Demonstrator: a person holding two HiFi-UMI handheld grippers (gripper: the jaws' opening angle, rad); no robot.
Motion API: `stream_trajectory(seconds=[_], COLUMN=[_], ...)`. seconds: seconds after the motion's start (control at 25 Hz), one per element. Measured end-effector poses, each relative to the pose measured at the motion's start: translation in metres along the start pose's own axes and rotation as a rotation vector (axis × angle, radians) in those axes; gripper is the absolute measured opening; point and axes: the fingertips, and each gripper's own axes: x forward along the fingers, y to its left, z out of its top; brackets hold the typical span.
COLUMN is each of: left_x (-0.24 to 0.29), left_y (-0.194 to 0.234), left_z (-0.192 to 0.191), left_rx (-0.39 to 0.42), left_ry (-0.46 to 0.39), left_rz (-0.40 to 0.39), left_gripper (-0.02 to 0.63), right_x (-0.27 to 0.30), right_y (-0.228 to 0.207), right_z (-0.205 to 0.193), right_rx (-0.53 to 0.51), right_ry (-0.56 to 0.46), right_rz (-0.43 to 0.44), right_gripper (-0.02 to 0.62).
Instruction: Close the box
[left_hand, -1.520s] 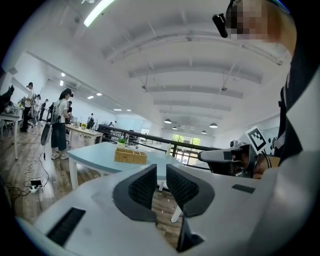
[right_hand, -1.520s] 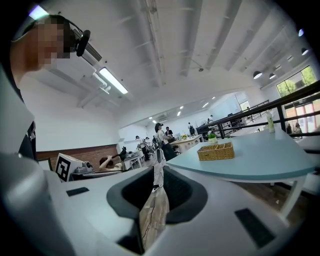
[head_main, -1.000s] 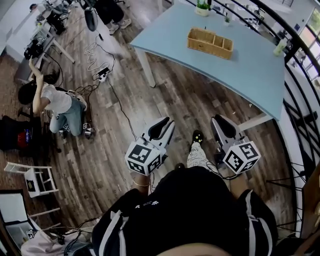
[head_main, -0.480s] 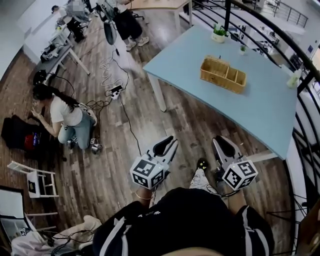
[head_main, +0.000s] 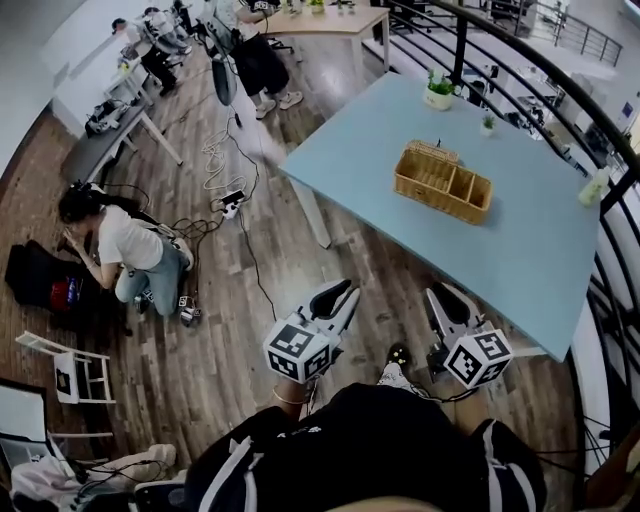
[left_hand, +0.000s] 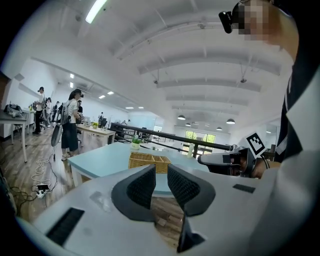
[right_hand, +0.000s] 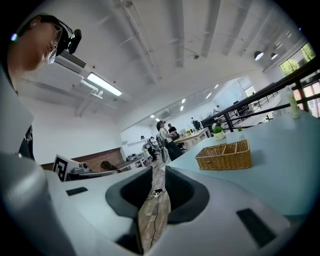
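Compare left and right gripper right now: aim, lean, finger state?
Aim: the left gripper has the wicker basket straight beyond its fingers. The right gripper has the basket off to its right and shows wood floor between its fingers.
Lean: in the head view the left gripper leans right and the right gripper leans left.
Shared: both are slightly open, hold nothing, and are short of the blue table.

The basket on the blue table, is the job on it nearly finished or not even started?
Not started. Done: nothing; the basket sits open on the table, untouched. In hand: nothing; the left gripper and right gripper are open and empty, over the floor short of the table. Left: step up, reach the basket, close it. I can't make out a lid.
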Motion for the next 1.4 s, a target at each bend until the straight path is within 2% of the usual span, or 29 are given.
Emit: stream_trajectory(seconds=[0.56, 0.96, 1.4], left_x=[0.090, 0.122, 0.178], left_y=[0.012, 0.017, 0.043], left_z=[0.029, 0.034, 0.052], left_rx=[-0.001, -0.009, -0.012], left_ry=[-0.012, 0.006, -0.004], left_rz=[0.010, 0.016, -0.067], left_gripper=[0.054, 0.054, 0.054], right_x=[0.034, 0.047, 0.071], right_y=[-0.079, -0.111, -0.144], right_z=[0.043, 0.059, 0.081], right_rx=[0.017, 0.027, 0.007], right_ry=[-0.018, -0.016, -0.028], right_rz=[0.019, 0.019, -0.059], right_gripper=[0.086, 0.086, 0.089])
